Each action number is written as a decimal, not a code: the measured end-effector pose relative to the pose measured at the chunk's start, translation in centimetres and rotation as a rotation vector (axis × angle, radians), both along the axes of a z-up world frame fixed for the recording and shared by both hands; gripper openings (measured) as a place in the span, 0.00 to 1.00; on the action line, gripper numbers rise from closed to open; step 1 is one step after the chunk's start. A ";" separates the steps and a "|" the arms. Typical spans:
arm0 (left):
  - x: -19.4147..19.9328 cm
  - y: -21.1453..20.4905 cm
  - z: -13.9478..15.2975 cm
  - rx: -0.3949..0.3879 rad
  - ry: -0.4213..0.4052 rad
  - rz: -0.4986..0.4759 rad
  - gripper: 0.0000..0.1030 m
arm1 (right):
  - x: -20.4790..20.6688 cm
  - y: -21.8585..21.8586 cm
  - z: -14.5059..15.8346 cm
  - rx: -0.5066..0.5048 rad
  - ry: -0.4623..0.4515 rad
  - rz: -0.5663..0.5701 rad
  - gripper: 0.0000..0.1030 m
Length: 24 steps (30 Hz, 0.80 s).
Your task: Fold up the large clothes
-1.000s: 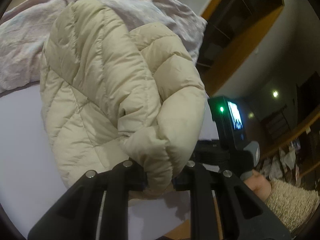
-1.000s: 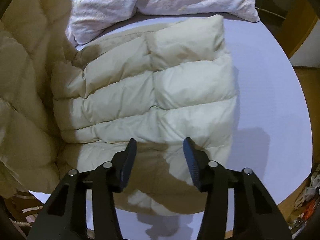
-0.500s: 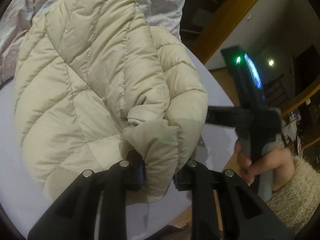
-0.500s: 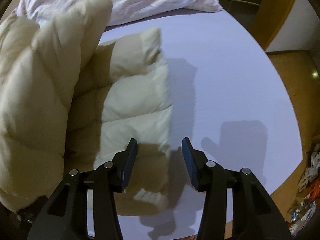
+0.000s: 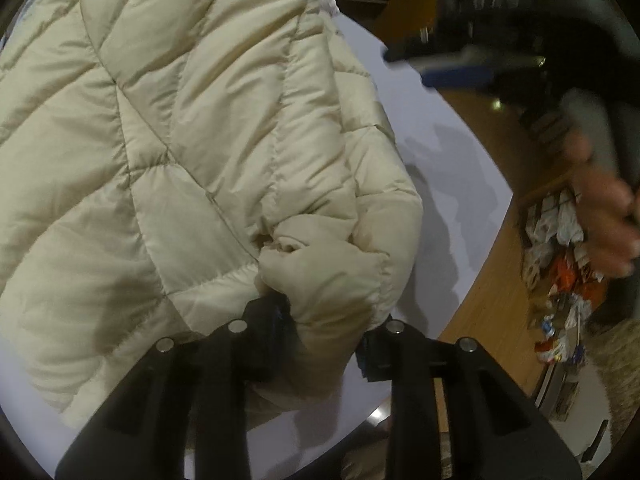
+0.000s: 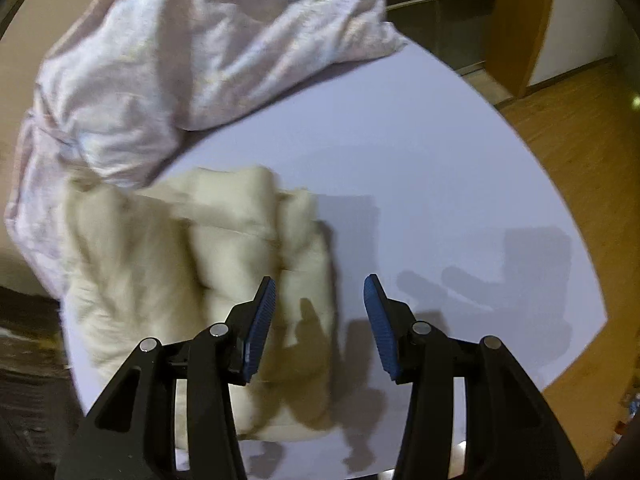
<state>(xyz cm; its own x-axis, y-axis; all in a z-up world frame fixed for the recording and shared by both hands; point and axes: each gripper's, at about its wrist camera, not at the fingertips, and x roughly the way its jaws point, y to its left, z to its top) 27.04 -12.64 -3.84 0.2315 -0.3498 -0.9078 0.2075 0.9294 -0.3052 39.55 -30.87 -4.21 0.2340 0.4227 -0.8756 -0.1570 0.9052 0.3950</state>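
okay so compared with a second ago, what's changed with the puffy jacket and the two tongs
The left tongs have swung the cream jacket's gripped flap further across, so it now fills the left view. The right tongs have drawn back toward the white table's bare side. Unchanged: left clamped, right open and empty, pale bedding behind.

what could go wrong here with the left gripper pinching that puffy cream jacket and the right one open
The left gripper pinches only a slippery bunched fold of the cream jacket, so it may slip free mid-fold. The right gripper is open and empty, so the jacket's free side could sag or unfold. The folded part lies beside the crumpled pink bedding and might snag it.
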 end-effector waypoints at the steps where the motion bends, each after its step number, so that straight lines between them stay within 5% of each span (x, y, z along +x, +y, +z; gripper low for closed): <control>1: 0.1 -0.1 -0.3 0.008 0.004 -0.007 0.28 | -0.2 0.6 0.2 0.023 0.006 0.014 0.47; 24: 0.0 -3.7 -0.9 0.071 0.018 -0.043 0.30 | 0.2 3.3 1.3 0.181 0.070 0.105 0.47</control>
